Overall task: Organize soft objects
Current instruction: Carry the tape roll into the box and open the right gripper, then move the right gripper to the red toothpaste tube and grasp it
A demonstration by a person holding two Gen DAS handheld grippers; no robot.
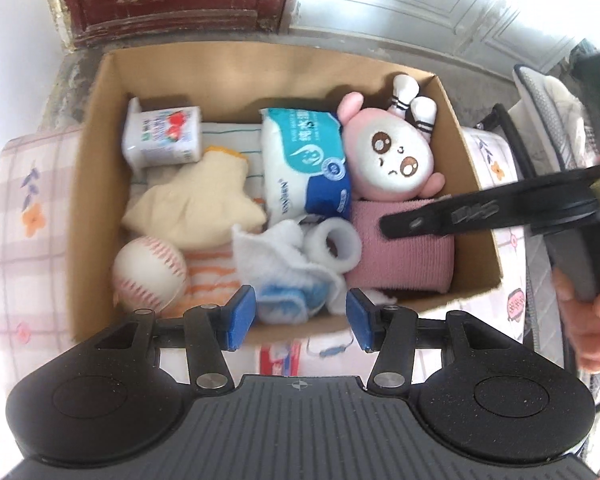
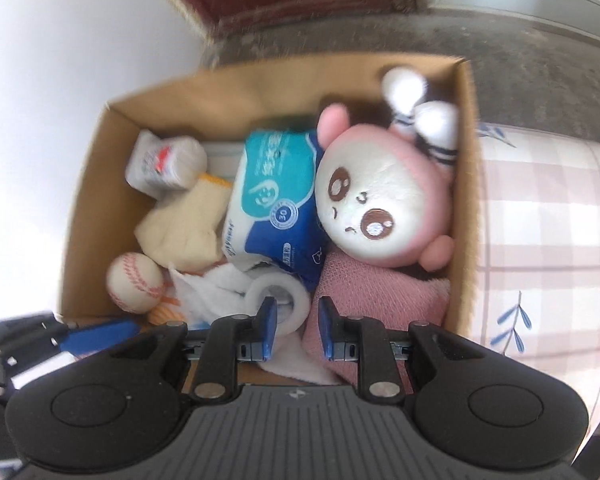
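Left claw (image 1: 300, 316) hangs spread and empty at the near rim of the box (image 1: 88, 184); right claw (image 2: 294, 328) is spread narrower, also empty, low over the near right corner. All the soft things sit packed inside the box, which rests on a checked bed cover (image 1: 28, 216).

Risks, big to small:
- Box: light cardboard on soft bedding; a claw catching the rim could tip or slide it.
- Plush (image 2: 374, 208) lies high against the right wall; a nudge from the right claw could roll it out.
- Pink cloth (image 2: 376, 300) under the plush: pulling it would drag the plush along.
- Wipes pack (image 1: 306, 164) is slick film; likely slips from a shallow pinch.
- Cream cloth (image 1: 196, 204) and white fleece (image 1: 284, 268) are limp, may snag neighbours.
- Ball (image 1: 150, 272) could roll if pressed.
- White ring (image 2: 278, 304) just ahead of the right claw; a close could pinch fleece with it.

Hard to tell: both views blurred; box bottom hidden; striped cloths under the pile only partly show; small pack (image 1: 164, 136) text unreadable; items beside the box cut off.
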